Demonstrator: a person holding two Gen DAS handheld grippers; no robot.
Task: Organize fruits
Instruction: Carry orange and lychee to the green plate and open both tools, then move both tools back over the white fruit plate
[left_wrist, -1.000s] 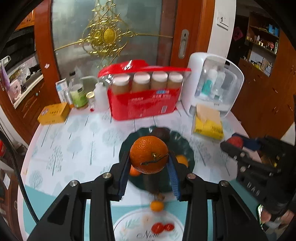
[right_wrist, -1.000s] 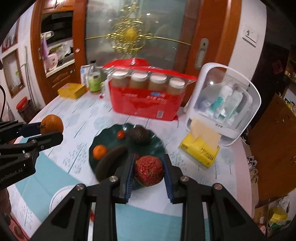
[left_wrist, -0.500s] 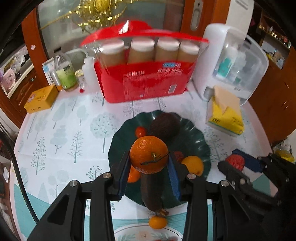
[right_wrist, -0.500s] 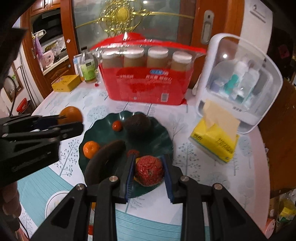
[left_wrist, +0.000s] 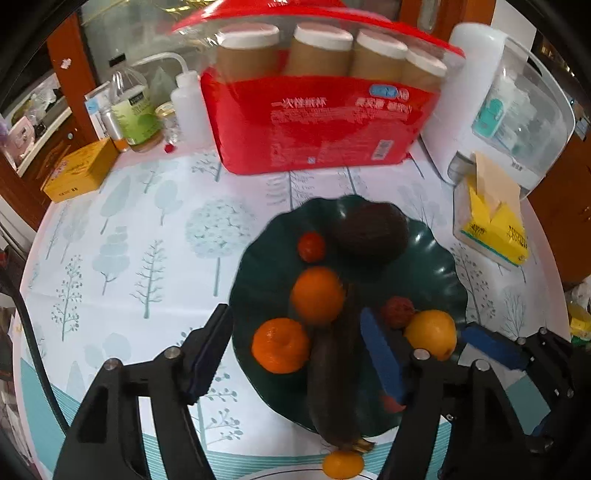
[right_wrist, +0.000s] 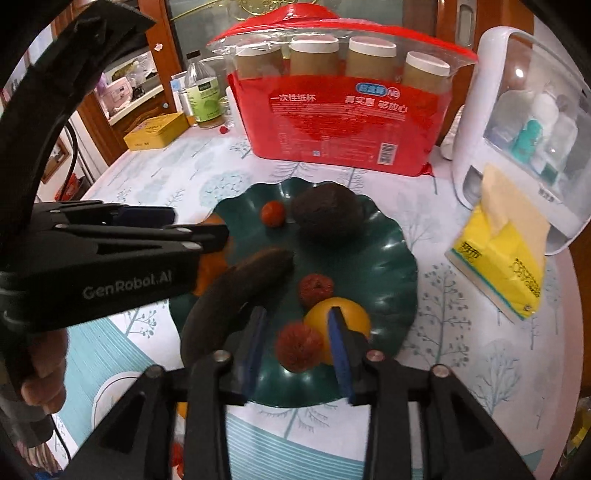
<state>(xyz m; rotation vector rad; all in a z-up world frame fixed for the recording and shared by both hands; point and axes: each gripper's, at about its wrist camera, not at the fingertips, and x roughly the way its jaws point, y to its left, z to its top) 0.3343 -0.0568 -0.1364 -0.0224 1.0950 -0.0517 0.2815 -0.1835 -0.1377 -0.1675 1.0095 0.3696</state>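
A dark green plate (left_wrist: 439, 266) holds an avocado (left_wrist: 369, 229), a small tomato (left_wrist: 311, 246), a dark banana (left_wrist: 334, 373), a yellow fruit (left_wrist: 430, 334) and a red bumpy fruit (left_wrist: 398, 312). My left gripper (left_wrist: 293, 325) hangs over the plate's left side, jaws opening. Two oranges (left_wrist: 317, 295) (left_wrist: 280, 345) lie between its fingers, touched by neither pad. My right gripper (right_wrist: 297, 314) is over the plate's near rim, jaws opening. A second red bumpy fruit (right_wrist: 299, 350) rests on the plate (right_wrist: 391, 258) between its pads, free of them.
Behind the plate stands a red pack of paper cups (left_wrist: 317, 122). A white cosmetics case (left_wrist: 509, 110) and a yellow tissue pack (left_wrist: 495, 225) are at the right. Bottles (left_wrist: 136, 110) and a yellow box (left_wrist: 79, 170) are at the back left. A small orange fruit (left_wrist: 341, 463) lies off the plate's near edge.
Both grippers came down to the plate and opened. The left let go of its orange, the right let go of its red bumpy fruit; both fruits are now on the plate.
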